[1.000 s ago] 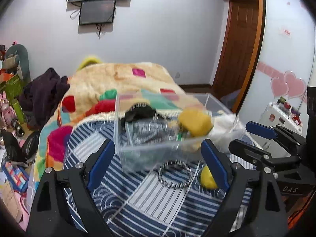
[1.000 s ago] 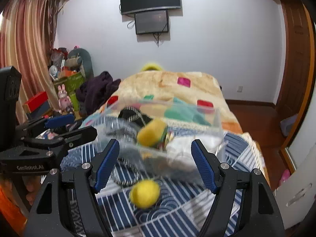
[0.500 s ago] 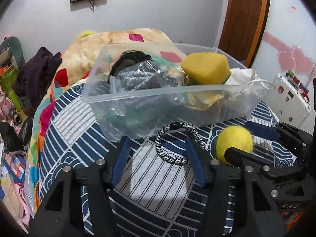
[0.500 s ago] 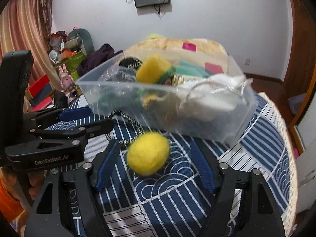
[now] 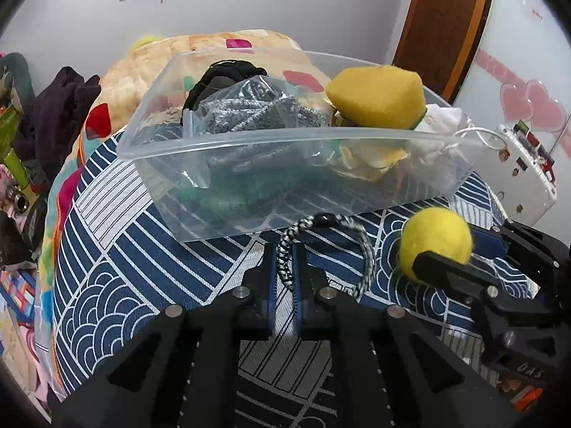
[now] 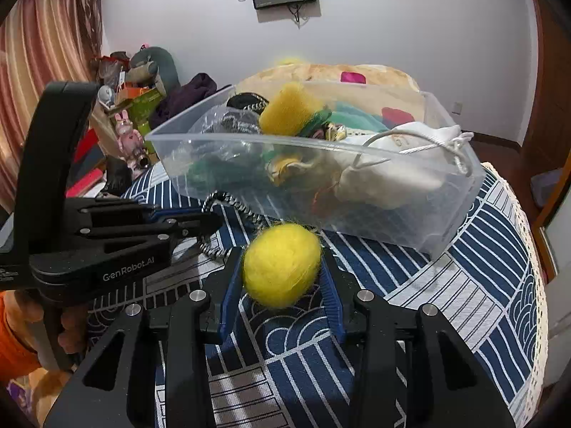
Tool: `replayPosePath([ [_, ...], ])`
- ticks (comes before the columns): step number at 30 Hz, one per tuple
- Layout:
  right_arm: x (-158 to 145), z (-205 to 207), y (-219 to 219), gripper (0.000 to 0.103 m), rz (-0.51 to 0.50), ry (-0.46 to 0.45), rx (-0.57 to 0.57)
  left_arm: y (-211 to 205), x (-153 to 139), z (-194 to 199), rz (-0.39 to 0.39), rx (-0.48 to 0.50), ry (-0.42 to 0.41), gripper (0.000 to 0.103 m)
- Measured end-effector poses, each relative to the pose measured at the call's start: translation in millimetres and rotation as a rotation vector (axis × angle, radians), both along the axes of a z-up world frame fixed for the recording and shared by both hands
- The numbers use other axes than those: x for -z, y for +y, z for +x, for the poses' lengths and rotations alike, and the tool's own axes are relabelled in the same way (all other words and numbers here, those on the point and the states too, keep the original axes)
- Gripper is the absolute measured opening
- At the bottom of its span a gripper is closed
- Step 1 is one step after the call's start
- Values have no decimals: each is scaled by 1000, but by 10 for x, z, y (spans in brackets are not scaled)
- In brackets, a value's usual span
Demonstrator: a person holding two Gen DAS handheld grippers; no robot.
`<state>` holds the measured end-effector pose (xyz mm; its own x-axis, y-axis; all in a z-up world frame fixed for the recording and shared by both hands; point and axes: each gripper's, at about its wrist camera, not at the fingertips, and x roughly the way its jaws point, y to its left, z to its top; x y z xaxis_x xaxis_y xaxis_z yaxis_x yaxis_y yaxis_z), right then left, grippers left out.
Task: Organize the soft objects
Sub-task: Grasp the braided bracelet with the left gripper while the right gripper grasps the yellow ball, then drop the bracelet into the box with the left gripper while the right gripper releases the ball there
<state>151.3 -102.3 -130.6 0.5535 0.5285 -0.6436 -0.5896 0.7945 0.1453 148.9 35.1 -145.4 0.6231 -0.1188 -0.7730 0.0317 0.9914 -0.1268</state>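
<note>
A clear plastic bin point(image 5: 249, 142) point(image 6: 410, 221) sits on the blue patterned cloth, holding a yellow sponge point(image 5: 378, 96), a bag of grey cord point(image 5: 257, 114), a white drawstring pouch point(image 6: 403, 164) and other soft items. My left gripper point(image 5: 284, 267) is shut on the near side of a black-and-white braided bracelet point(image 5: 364, 246) in front of the bin. My right gripper point(image 6: 282, 267) is shut on a fuzzy yellow ball point(image 6: 282, 264), also seen in the left wrist view point(image 5: 435, 242).
The round table point(image 6: 481, 303) stands against a bed with a patchwork blanket point(image 5: 221, 46). Clutter and toys point(image 6: 132, 121) lie at the left. A white appliance point(image 5: 524, 171) stands at the right. A door point(image 5: 446, 18) is behind.
Both grippers moved down and forward toward the table. The left jaws closed on the bracelet; the right jaws closed on the yellow ball.
</note>
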Motion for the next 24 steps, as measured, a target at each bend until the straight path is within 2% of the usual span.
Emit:
replayPosePath([
  [6, -58, -16, -89, 38, 25, -19, 23, 12, -95, -150, 14, -11, -72, 6],
  [10, -144, -63, -136, 38, 31, -51, 40, -21, -172, -205, -8, 6, -90, 6],
  [17, -427, -131, -218, 38, 66, -135, 54, -23, -567, -283, -5, 7, -197, 6],
  [24, -680, -50, -284, 38, 96, -211, 90, 26, -924, -165, 10, -23, -287, 6],
])
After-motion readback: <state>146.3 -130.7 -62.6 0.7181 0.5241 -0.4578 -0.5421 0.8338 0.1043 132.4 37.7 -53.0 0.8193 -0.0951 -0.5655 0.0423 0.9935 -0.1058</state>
